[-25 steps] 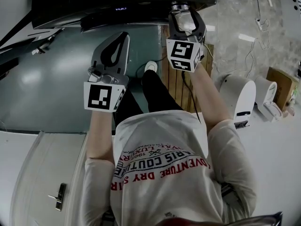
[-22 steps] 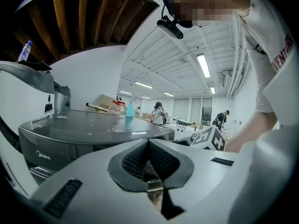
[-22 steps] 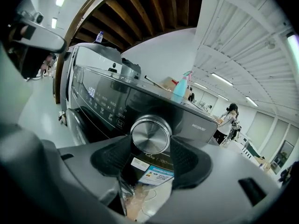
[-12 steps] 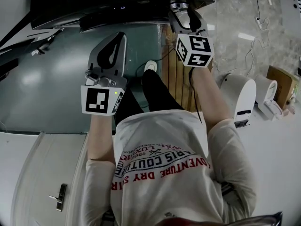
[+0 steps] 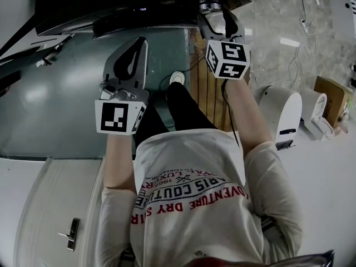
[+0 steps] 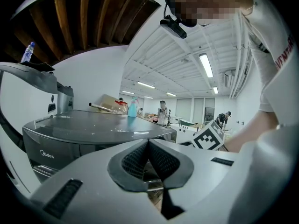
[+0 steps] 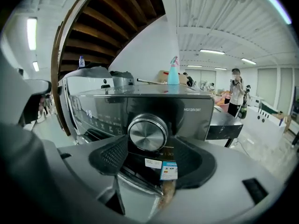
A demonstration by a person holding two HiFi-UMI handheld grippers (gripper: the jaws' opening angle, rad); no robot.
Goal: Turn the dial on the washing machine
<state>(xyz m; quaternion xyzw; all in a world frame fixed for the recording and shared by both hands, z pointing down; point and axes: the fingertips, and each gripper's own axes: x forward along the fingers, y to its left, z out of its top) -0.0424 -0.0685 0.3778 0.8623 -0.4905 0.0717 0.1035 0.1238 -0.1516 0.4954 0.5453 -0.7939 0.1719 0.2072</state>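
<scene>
The washing machine's dark control panel (image 5: pixel 139 7) runs along the top of the head view. Its round silver dial (image 5: pixel 210 6) sits at the panel's right end and shows large in the right gripper view (image 7: pixel 147 133). My right gripper (image 5: pixel 214 16) reaches up to the dial. Its jaws are opening, and the dial lies between the two pads (image 7: pixel 112 155) with a gap on each side (image 7: pixel 154 154). My left gripper (image 5: pixel 142 42) hangs over the grey machine top, away from the dial. It is shut with nothing in it, its pads meeting (image 6: pixel 148 146).
A grey machine top (image 5: pixel 67 93) spreads at the left. Wooden slats (image 5: pixel 208 93) stand below the dial. A white appliance (image 5: pixel 281 113) and a cardboard box (image 5: pixel 331 96) stand on the floor at the right. A spray bottle (image 7: pixel 173 71) stands on top of the machine.
My right gripper rolled clockwise at the dial, its marker cube swinging right, then eased slightly back. The left gripper barely shifted.
</scene>
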